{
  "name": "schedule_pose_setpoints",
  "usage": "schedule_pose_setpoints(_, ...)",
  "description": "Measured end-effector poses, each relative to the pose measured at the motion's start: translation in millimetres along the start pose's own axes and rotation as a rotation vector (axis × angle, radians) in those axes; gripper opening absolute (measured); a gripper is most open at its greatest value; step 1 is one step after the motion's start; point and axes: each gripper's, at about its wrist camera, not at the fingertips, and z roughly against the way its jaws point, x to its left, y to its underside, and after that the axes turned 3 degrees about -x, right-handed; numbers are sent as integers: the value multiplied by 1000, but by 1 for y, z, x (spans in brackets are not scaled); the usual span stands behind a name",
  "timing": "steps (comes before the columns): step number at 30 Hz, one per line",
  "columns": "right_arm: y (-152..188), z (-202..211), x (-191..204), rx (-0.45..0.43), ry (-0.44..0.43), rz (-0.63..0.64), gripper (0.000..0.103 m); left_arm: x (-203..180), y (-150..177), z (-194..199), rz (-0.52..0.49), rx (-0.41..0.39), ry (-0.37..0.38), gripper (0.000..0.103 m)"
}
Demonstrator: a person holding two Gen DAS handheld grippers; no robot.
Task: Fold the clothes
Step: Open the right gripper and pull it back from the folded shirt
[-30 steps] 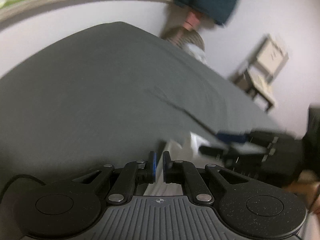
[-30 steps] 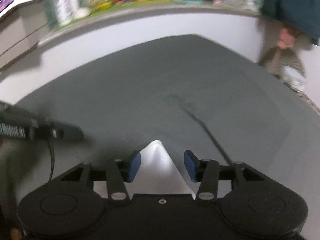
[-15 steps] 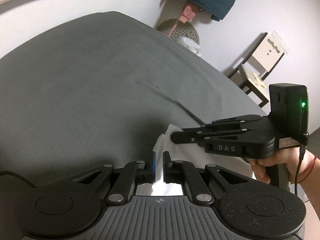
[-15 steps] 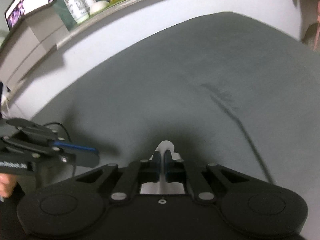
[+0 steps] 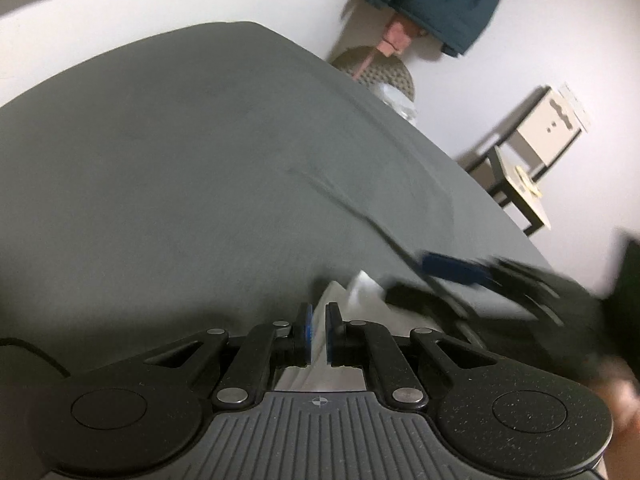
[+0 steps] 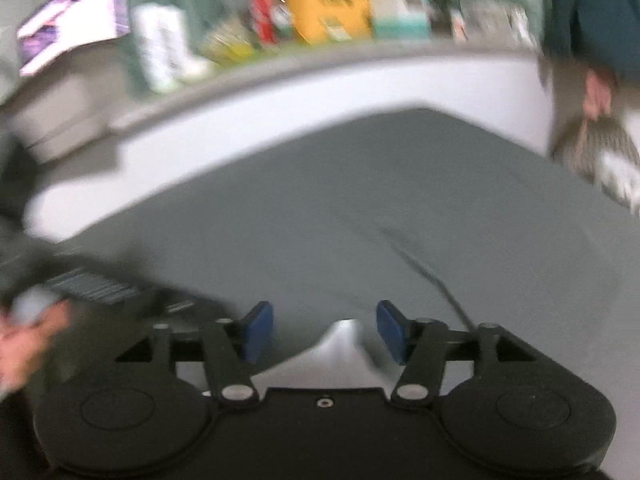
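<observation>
pinching white cloth (image 5: 340,360), left tool (image 5: 318,334) is nearly closed; right tool (image 6: 324,332) gapes wide, cloth between, ungripped

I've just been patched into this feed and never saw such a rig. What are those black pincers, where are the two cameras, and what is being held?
These are two handheld grippers, one in each of a person's hands, each with a camera looking along its fingers. In the left wrist view, the left gripper is shut on a white garment lying on the dark grey bed sheet. In the right wrist view, the right gripper is open, with a peak of the same cloth between its blue pads, unheld. Both views are blurred.
</observation>
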Motion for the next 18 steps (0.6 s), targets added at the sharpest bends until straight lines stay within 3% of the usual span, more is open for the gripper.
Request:
schedule_pose_setpoints(3,29,22,45,13,-48,68,57,0,1,3,37,-12,18,4)
schedule_pose_setpoints(8,78,16,115,62,82,336,56,1,4,11,41,-29,23,4)
schedule_pose_setpoints(13,93,-8,134,93,131,450,56,2,8,14,56,-21,21,4)
schedule_pose_setpoints(14,92,-12,135,93,143,445,54,2,8,14,59,-21,20,4)
schedule_pose_setpoints(15,91,-15,133,92,148,430,38,1,9,14,55,-20,20,4)
schedule_pose_setpoints(18,86,-15,122,70,126,330,24,0,10,13,50,-15,23,4)
